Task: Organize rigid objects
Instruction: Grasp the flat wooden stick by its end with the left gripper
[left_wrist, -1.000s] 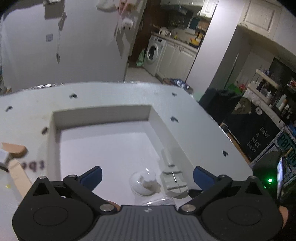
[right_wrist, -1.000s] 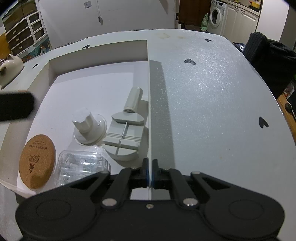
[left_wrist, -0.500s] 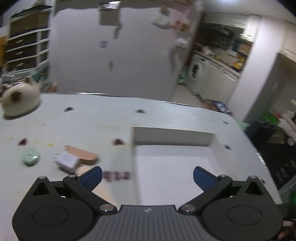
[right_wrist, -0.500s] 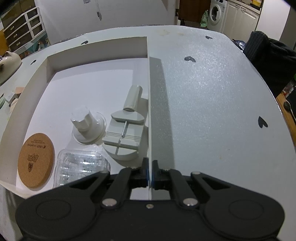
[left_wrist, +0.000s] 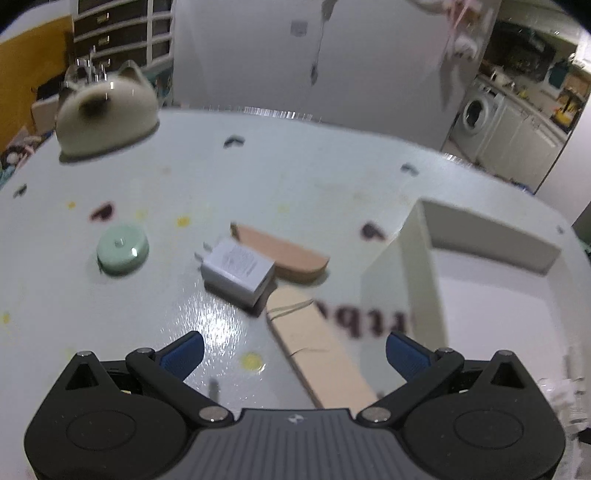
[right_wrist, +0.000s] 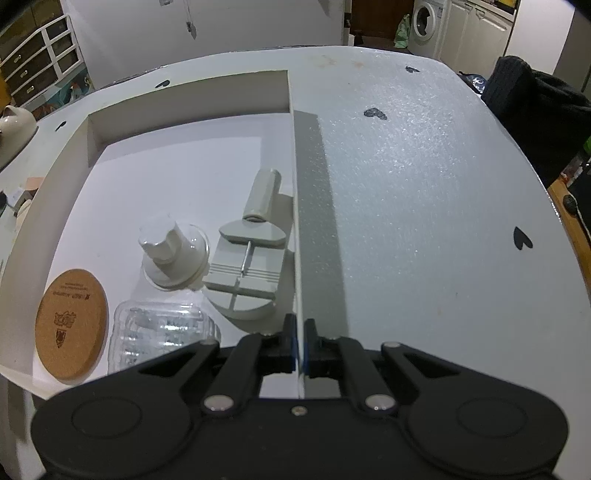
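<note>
Table (left_wrist: 258, 177): carries all items.
White box (right_wrist: 184, 162): right gripper (right_wrist: 300, 341), jaws clenched on its side wall, apparently steadying it for loading; holds cork coaster (right_wrist: 72, 323), clear case (right_wrist: 162, 332), grey tool (right_wrist: 245, 277).
Left gripper (left_wrist: 291, 354): jaws released, empty, over unsorted items seen only in left view: wooden pieces (left_wrist: 317, 354), charger (left_wrist: 238, 271), green disc (left_wrist: 123, 249).

The left gripper (left_wrist: 293, 349) hangs spread wide above the table (left_wrist: 295, 177); a white charger (left_wrist: 238, 271) lies against a tan wooden piece (left_wrist: 284, 254), a green disc (left_wrist: 123, 249) sits apart to their left.
</note>
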